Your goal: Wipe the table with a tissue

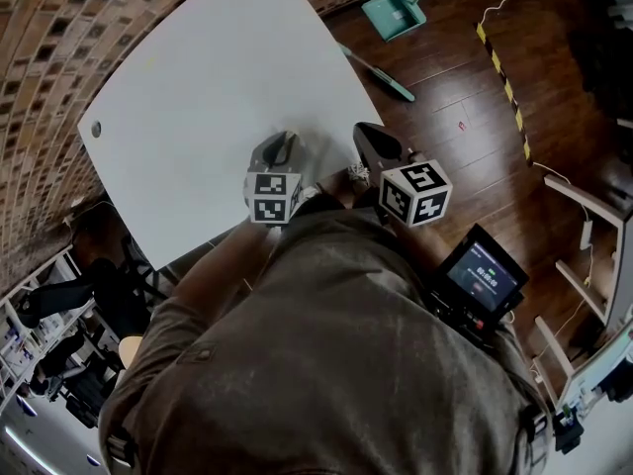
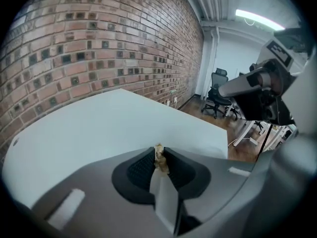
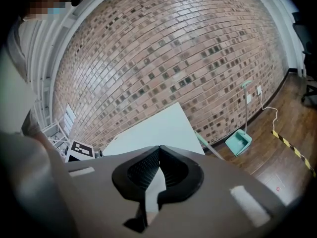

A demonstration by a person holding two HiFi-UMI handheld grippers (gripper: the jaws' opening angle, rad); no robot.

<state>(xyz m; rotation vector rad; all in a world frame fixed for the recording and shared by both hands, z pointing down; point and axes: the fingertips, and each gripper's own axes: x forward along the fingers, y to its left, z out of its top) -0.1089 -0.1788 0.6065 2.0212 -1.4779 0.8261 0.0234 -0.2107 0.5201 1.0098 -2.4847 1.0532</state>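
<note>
The white table (image 1: 218,77) has a bare top, and both grippers hover at its near edge, close to the person's body. My left gripper (image 1: 286,144) is over the tabletop. In the left gripper view its jaws (image 2: 159,155) are shut on a small tan scrap of tissue (image 2: 160,158) that pokes out between the tips, with the table (image 2: 99,128) beyond. My right gripper (image 1: 368,139) is at the table's right edge, partly over the wooden floor. Its jaws (image 3: 159,150) are shut with nothing between them, and the table (image 3: 153,130) lies ahead.
A teal dustpan (image 1: 394,13) and a long-handled broom (image 1: 381,72) lie on the wooden floor past the table's far right corner. Yellow-black tape (image 1: 504,87) runs across the floor. A brick wall borders the table's left side. Office chairs (image 2: 218,90) stand farther off.
</note>
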